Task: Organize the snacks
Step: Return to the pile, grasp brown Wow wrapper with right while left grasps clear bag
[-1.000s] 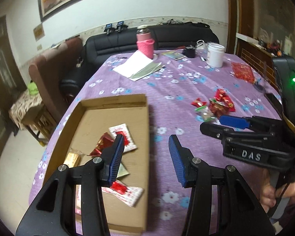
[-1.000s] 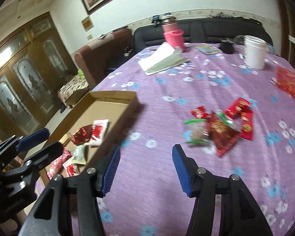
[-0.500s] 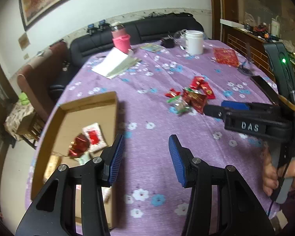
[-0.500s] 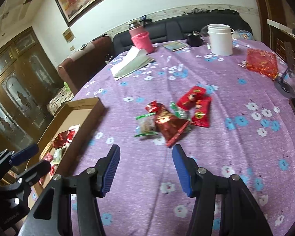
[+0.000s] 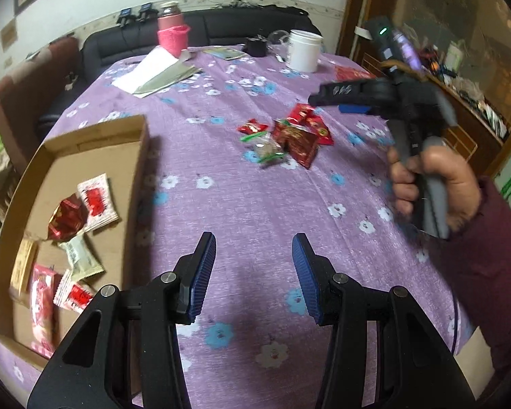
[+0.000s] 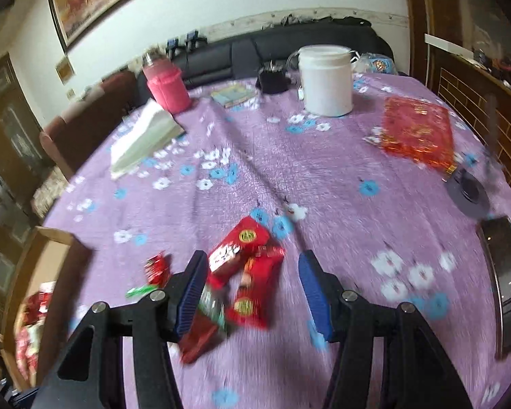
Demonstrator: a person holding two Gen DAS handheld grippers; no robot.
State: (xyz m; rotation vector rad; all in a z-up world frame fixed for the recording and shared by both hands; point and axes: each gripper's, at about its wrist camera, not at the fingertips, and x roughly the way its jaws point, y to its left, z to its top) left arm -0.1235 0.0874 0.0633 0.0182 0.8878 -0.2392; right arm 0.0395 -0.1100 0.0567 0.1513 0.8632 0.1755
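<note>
Several loose snack packets (image 5: 291, 136) lie in a small heap on the purple flowered counter (image 5: 242, 211), seen from the left wrist camera well ahead of the left hand-held gripper (image 5: 253, 274) and slightly to its right. That tool hangs over bare cloth, its blue pads parted with nothing between them. To its left sits the cardboard tray (image 5: 133, 177), already carrying a handful of sorted packets (image 5: 81, 211). On the right of this view a hand (image 5: 432, 184) in a dark red sleeve carries the right hand-held gripper (image 5: 337, 100) above the far edge of the heap, its jaws blurred there, so their gap cannot be read from this side.

From the right wrist camera, the heap sits directly under the right hand-held gripper (image 6: 252, 293). Two long red packets (image 6: 252, 272) lie between its pads, parted at a middling width and not pressing on them; their long axes run roughly along the line of the fingers, leaning a little to the right. A darker red packet (image 6: 201, 337) and a green-edged one (image 6: 139, 291) spill out past the left finger. The tray's corner (image 6: 61, 238) shows at far left, so any packet picked here appears to need a carry leftward. The right hand is plainly the nearer one.
</note>
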